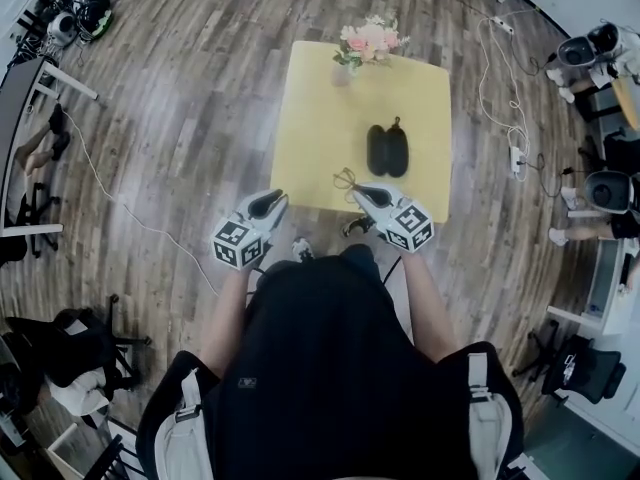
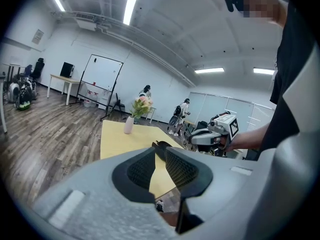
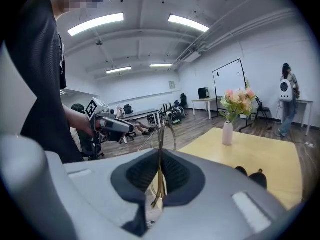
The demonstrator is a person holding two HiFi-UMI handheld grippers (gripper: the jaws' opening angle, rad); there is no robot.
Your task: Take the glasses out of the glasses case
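Observation:
The black glasses case (image 1: 387, 150) lies open in two halves near the middle of the yellow table (image 1: 320, 118); the right gripper view catches it low at the right (image 3: 252, 176). My right gripper (image 1: 358, 190) hovers over the table's near edge, shut on thin gold-framed glasses (image 1: 345, 180), whose wire frame (image 3: 161, 129) rises between the pads. My left gripper (image 1: 280, 200) is off the table's near left corner with its jaws together and nothing in them (image 2: 160, 151).
A small vase of pink flowers (image 1: 362, 46) stands at the table's far edge. Wooden floor surrounds the table. Cables and a power strip (image 1: 516, 158) lie to the right; office chairs and robot gear line the room's sides.

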